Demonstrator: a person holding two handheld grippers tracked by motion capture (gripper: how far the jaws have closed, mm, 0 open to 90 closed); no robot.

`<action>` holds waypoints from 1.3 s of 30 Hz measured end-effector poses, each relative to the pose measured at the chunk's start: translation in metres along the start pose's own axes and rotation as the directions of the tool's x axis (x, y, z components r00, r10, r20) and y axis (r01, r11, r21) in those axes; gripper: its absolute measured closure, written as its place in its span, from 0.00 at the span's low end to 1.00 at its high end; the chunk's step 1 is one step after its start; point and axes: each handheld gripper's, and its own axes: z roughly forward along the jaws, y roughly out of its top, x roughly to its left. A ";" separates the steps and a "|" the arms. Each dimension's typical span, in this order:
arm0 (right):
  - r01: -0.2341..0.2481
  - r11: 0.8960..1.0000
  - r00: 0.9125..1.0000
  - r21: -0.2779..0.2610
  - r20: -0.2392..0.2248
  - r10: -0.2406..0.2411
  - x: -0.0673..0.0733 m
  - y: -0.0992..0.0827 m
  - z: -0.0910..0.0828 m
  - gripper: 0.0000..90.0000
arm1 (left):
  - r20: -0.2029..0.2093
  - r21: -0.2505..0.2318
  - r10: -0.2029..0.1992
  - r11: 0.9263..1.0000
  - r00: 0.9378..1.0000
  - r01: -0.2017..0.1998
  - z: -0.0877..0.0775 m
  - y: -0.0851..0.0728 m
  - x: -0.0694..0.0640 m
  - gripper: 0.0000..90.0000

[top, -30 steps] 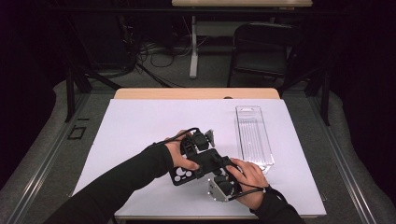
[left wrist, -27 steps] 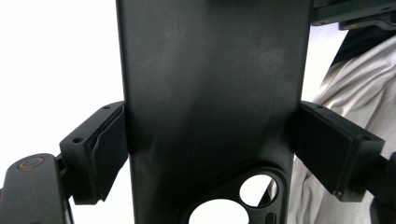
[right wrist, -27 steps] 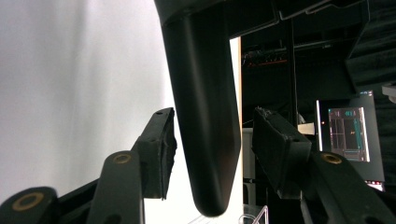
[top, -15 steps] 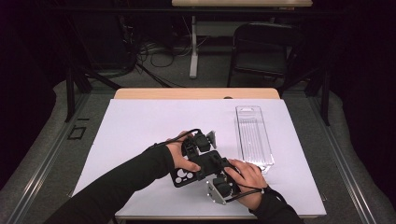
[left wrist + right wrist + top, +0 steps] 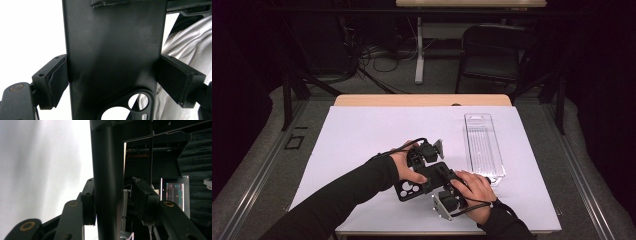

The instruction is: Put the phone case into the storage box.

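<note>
Left gripper (image 5: 110,82): clamped across the flat black plastic phone case (image 5: 112,57).
Right gripper (image 5: 113,202): jaws closing around the case's edge; contact apparently one-sided.

Both forearms wore long black sleeves reaching the wrists. The left gripper (image 5: 110,80) had blocky matte-black fingers (image 5: 50,80) faced with dark pads, a small screw hole on top and a brass-ringed pivot behind. The right gripper's (image 5: 112,205) black links carried similar brass pivots behind its fingers (image 5: 142,195); a thin black cable looped behind them.
</note>
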 end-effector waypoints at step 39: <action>0.046 0.999 0.999 0.004 -0.015 -0.046 0.003 0.003 0.004 0.81 | 0.046 0.003 -0.010 1.000 0.999 0.009 0.005 -0.001 0.002 0.16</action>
